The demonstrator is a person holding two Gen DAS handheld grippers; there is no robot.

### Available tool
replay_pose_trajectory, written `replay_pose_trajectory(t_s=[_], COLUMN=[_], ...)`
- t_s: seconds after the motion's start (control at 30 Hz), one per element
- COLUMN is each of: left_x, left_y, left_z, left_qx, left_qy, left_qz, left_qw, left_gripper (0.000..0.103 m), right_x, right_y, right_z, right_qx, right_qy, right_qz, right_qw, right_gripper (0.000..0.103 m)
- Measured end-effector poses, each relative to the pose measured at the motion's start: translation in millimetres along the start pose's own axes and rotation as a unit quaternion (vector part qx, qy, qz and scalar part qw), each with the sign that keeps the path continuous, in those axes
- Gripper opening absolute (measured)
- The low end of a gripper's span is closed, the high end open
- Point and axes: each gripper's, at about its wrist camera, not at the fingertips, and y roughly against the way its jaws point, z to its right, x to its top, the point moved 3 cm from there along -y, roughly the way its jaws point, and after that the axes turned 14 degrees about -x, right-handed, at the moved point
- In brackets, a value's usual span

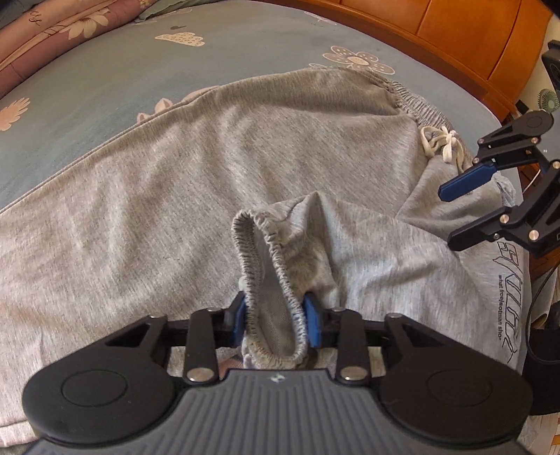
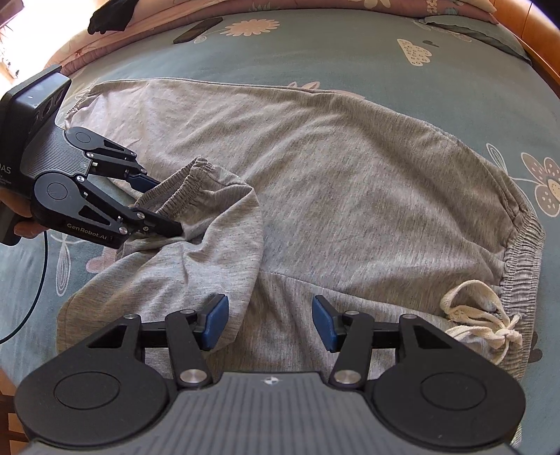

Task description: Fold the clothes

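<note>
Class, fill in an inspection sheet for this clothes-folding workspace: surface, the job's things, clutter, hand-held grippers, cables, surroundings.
Surface: bedsheet, blue-green with flower print.
Job's things: grey sweatpants spread flat; one leg folded back, its elastic cuff raised; white drawstring knotted at the waistband.
Clutter: dark phone and a black item near the far edge.
Grippers: left hand-held gripper closed on the cuff; right hand-held gripper open above the pants, holding nothing.
Cables: black cable hanging from the left hand-held gripper.
Surroundings: wooden bed frame; pink floral quilt at the sheet's edge.
</note>
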Motion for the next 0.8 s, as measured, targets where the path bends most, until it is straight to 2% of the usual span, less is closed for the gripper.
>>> replay_pose_trajectory(t_s=[0.03,0.13,0.27,0.33,0.4,0.5,0.63,0.7,0.8], left_x=[-1,-2,-6,-10,-20,-40,-84,-110,-153], left_y=[3,15,39,53,67,88,120,135,159], left_z=[1,4,10,11,7,-2,-13,-18,-26], left_qx=[0.001,0.001,0.000,0.001,0.018,0.046,0.094,0.122,0.158], left_qy=[0.011,0.045,0.107,0.141,0.175,0.241,0.314,0.349,0.405], left_qz=[0.003,0.014,0.046,0.061,0.073,0.087,0.092,0.086,0.080], left_qw=[0.9999,0.9989,0.9932,0.9880,0.9816,0.9656,0.9404,0.9253,0.8973], left_gripper=[0.015,0.010,0.009,0.009,0.008,0.009,0.009,0.009,0.009], right_x=[0,1,4,5,6,9,13,16,19], right_y=[0,1,2,2,2,3,2,1,-1], right_z=[1,3,10,12,15,18,18,17,14], right_qx=[0.000,-0.002,-0.006,-0.009,-0.015,-0.022,-0.030,-0.035,-0.041], right_qy=[-0.001,-0.005,-0.015,-0.018,-0.020,-0.024,-0.027,-0.025,-0.024], right_qz=[0.001,0.003,0.009,0.009,0.010,0.010,0.010,0.010,0.009], right_qw=[1.000,1.000,1.000,1.000,1.000,0.999,0.999,0.999,0.999], right_gripper=[0.058,0.058,0.058,0.058,0.058,0.058,0.058,0.058,0.058])
